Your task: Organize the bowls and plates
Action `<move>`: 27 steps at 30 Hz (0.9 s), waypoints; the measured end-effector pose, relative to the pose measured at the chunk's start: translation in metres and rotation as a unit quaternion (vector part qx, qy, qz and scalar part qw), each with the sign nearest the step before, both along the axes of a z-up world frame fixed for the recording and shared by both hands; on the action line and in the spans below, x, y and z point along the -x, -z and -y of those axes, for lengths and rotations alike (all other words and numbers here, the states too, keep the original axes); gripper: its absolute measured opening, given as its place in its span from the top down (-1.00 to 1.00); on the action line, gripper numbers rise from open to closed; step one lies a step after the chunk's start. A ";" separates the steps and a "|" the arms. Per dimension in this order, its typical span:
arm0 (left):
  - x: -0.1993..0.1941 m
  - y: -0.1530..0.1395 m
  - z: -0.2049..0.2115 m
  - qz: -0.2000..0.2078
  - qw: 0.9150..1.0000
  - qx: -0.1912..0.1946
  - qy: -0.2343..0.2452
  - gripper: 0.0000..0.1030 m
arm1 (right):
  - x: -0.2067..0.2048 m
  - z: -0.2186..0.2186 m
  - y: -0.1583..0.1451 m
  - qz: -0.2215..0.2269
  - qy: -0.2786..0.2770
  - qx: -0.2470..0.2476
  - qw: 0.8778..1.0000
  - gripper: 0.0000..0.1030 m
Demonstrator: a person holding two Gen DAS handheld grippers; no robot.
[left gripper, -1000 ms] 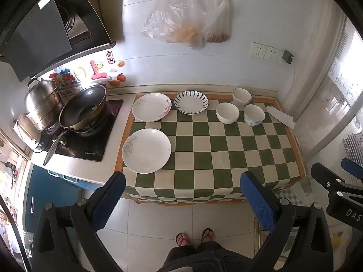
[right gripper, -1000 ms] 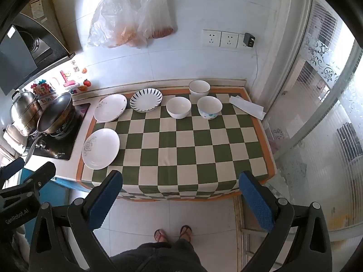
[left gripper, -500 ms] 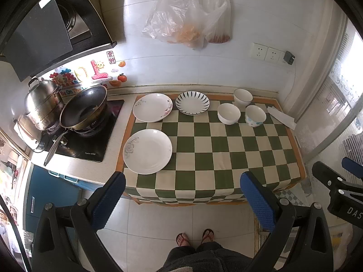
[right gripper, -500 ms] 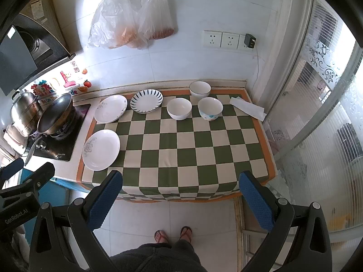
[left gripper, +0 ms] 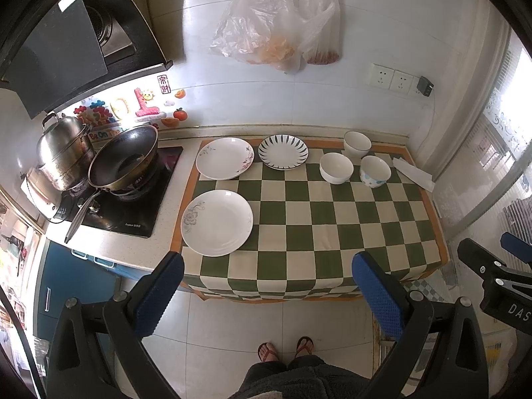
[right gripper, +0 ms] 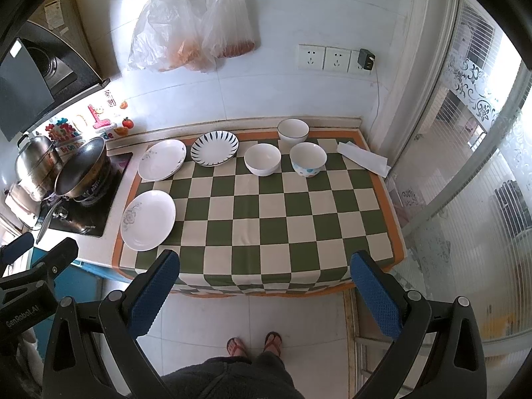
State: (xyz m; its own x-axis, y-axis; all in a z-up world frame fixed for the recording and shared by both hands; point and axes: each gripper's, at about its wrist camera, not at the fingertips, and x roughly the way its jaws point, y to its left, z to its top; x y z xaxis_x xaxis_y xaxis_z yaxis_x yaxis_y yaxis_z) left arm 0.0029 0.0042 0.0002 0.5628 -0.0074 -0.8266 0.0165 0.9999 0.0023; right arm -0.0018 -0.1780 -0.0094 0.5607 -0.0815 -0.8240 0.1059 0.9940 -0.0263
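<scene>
On the green checked cloth [left gripper: 319, 219] lie a white plate with a grey flower [left gripper: 216, 222] at front left, a white plate with pink flowers [left gripper: 224, 158] and a black-striped plate [left gripper: 283, 151] at the back. Three bowls stand back right: a plain white bowl [left gripper: 335, 168], a dotted bowl [left gripper: 375, 171] and a taller white bowl [left gripper: 357, 144]. The same dishes show in the right wrist view, such as the flower plate [right gripper: 148, 220] and the white bowl [right gripper: 262, 159]. My left gripper [left gripper: 266, 291] and right gripper [right gripper: 264, 294] are both open and empty, high above the floor before the counter.
A wok [left gripper: 124, 158] and a steel pot [left gripper: 63, 151] sit on the stove at left. A folded white paper [left gripper: 414, 173] lies at the cloth's right edge. Plastic bags [left gripper: 276, 23] hang on the wall. A glass door [right gripper: 465, 166] stands at right.
Both cameras have drifted slightly; the counter sits a little lower in view. No dish has moved and both grippers stay open.
</scene>
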 end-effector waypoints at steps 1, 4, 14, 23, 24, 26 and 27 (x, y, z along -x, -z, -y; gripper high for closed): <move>0.000 0.000 0.000 0.000 1.000 0.000 0.000 -1.00 | 0.000 0.000 0.000 0.000 0.000 0.000 1.000 -1.00; -0.001 0.000 0.000 0.000 1.000 0.000 0.000 -1.00 | 0.000 0.000 0.000 0.000 0.000 0.000 1.000 -1.00; -0.001 -0.001 -0.003 0.000 1.000 0.000 0.000 -1.00 | 0.000 0.000 -0.001 0.001 -0.001 -0.001 1.000 -1.00; -0.001 -0.001 -0.003 0.000 1.000 0.000 0.000 -1.00 | 0.001 -0.002 -0.001 0.001 0.000 -0.002 1.000 -1.00; -0.001 -0.001 -0.003 0.001 1.000 0.001 0.000 -1.00 | 0.001 -0.002 -0.001 0.001 0.000 -0.002 1.000 -1.00; -0.001 -0.002 -0.004 0.001 1.000 0.001 0.000 -1.00 | 0.001 -0.002 -0.001 0.001 0.000 -0.003 1.000 -1.00; -0.001 -0.002 -0.004 0.001 1.000 0.001 0.000 -1.00 | 0.000 -0.003 -0.001 0.001 0.000 -0.002 1.000 -1.00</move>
State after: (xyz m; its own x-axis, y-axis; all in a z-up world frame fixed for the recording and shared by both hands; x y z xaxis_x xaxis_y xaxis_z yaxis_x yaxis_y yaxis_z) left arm 0.0042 0.0078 0.0018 0.5638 -0.0089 -0.8259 0.0160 0.9999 0.0001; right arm -0.0019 -0.1751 -0.0086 0.5616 -0.0778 -0.8237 0.1059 0.9941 -0.0217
